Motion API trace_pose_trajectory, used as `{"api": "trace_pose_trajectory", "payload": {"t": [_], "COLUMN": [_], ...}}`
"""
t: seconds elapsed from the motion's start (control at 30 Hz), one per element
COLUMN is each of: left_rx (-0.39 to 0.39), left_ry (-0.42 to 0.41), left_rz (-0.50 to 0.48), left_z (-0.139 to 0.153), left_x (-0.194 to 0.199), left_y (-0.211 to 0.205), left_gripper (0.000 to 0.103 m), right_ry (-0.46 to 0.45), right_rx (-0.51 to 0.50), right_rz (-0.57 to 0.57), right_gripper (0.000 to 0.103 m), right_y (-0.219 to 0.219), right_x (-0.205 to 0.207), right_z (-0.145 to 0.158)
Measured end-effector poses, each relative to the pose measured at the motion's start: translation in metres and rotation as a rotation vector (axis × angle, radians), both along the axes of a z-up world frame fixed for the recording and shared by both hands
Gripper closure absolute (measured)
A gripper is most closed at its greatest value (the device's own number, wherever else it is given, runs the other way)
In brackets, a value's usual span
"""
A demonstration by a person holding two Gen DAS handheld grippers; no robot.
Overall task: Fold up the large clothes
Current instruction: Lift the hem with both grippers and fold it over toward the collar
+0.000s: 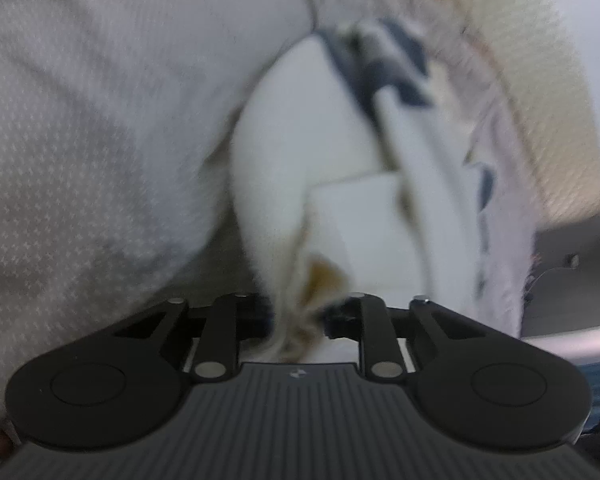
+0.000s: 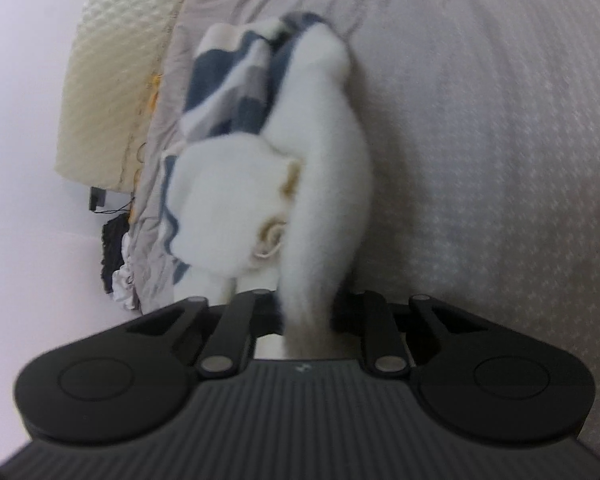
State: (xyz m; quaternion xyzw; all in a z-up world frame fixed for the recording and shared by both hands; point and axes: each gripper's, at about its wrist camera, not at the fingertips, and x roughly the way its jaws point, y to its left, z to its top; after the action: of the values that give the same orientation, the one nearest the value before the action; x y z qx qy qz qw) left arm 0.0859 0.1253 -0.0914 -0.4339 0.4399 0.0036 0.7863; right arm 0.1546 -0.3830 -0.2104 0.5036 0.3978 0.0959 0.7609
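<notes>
Fold barely begun, by the look of it. Garment (image 2: 260, 184) bunched and hanging in a soft, blurred heap at frame centre in the right wrist view, white fleece with a blue-and-white striped part (image 2: 236, 92) toward the upper centre. No flat layout, no crease, no stacked panel visible. Bed sheet (image 2: 500, 160), grey with small pale marks, filling the right side beneath and behind. Cream pillow (image 2: 96, 92) at upper left. Spreading, aligning and all folds judged still ahead.

Left fingers (image 1: 296, 320) drawn in close, clenched on a narrow bunch of white cloth with tan stitching at lower centre of the left wrist view. Garment (image 1: 300, 152) rising from that pinch toward upper centre, stripes at the top. Sheet (image 1: 100, 120) across the left half.

Right fingers (image 2: 306, 320) likewise nearly closed, grasping a tapered white strip of the garment at lower centre; possibly a sleeve or hem, cannot tell which through the blur. Cloth taut-looking just above the pinch.

Both grips on separate edges of the one garment; likely a lift to shake out and spread.
</notes>
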Motion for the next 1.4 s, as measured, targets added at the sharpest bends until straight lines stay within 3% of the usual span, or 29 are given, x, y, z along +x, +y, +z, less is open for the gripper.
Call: {"api": "trace_pose_trajectory", "payload": {"t": [0.17,0.37,0.5,0.77,0.93,1.03,1.1,1.27,1.4], "left_rx": [-0.061,-0.183,-0.216,-0.303,-0.330,-0.315,-0.266,-0.145,-0.044], "left_ry": [-0.164,-0.287,-0.357,-0.501,-0.539,-0.518,-0.501,-0.471,-0.430], "left_rz": [0.007,0.005,-0.018,-0.055,-0.079,-0.080,-0.073,-0.042,0.005], "left_z": [0.046,0.095,0.130,0.179,0.186,0.185,0.187,0.186,0.170], "left_x": [-0.021,-0.037,-0.065,-0.180,-0.233,-0.222,-0.198,-0.104,-0.024], "left_y": [0.008,0.023,0.026,0.040,0.042,0.043,0.038,0.020,0.009], "left_gripper": [0.084,0.085,0.086,0.086,0.086,0.086,0.085,0.085,0.085], "right_ry": [-0.148,-0.276,-0.356,-0.477,-0.499,-0.452,-0.414,-0.339,-0.270], "right_rx": [0.071,0.084,0.073,0.073,0.051,0.050,0.069,0.083,0.116], "right_rz": [0.034,0.057,0.077,0.118,0.107,0.086,0.061,-0.020,-0.075], "right_gripper": [0.089,0.089,0.090,0.090,0.089,0.089,0.089,0.087,0.087], "right_y": [-0.011,-0.029,-0.043,-0.058,-0.067,-0.068,-0.067,-0.066,-0.062], "right_x": [-0.004,-0.011,-0.026,-0.112,-0.155,-0.139,-0.116,-0.034,0.029], "right_z": [0.043,0.099,0.137,0.199,0.214,0.208,0.199,0.175,0.140]}}
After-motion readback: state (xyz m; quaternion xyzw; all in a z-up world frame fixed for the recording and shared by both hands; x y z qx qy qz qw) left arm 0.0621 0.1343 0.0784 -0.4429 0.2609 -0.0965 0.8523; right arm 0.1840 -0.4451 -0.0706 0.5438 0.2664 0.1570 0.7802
